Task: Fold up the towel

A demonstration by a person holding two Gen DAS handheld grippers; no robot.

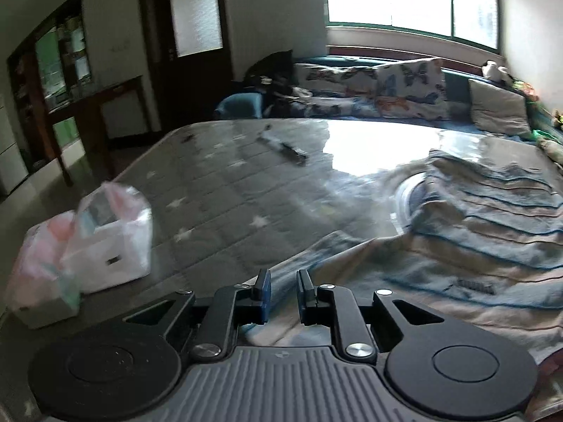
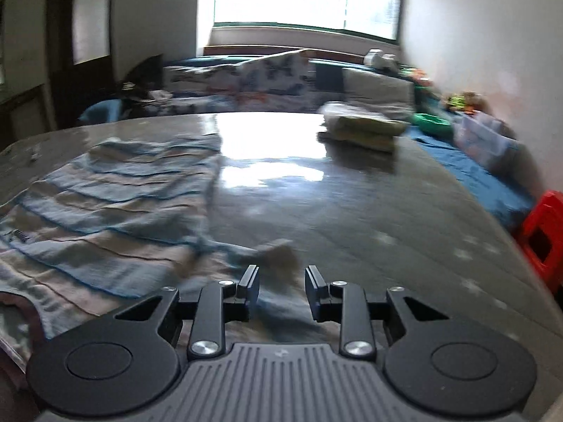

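A blue, beige and white striped towel (image 1: 457, 246) lies rumpled and spread on a grey star-patterned table (image 1: 218, 183). My left gripper (image 1: 284, 283) stands open over the towel's near left corner, with cloth showing below and between its fingers. In the right wrist view the same towel (image 2: 105, 204) fills the left half. My right gripper (image 2: 282, 277) is open just above the towel's near right corner, where a small flap sticks up. Neither gripper is closed on the cloth.
A white plastic bag with a box (image 1: 88, 242) sits at the table's left edge. A dark remote-like object (image 1: 285, 147) lies farther back. Folded cloths (image 2: 366, 126) are stacked at the far right. A red stool (image 2: 543, 239) stands right of the table. Cushions (image 1: 387, 84) line the bench behind.
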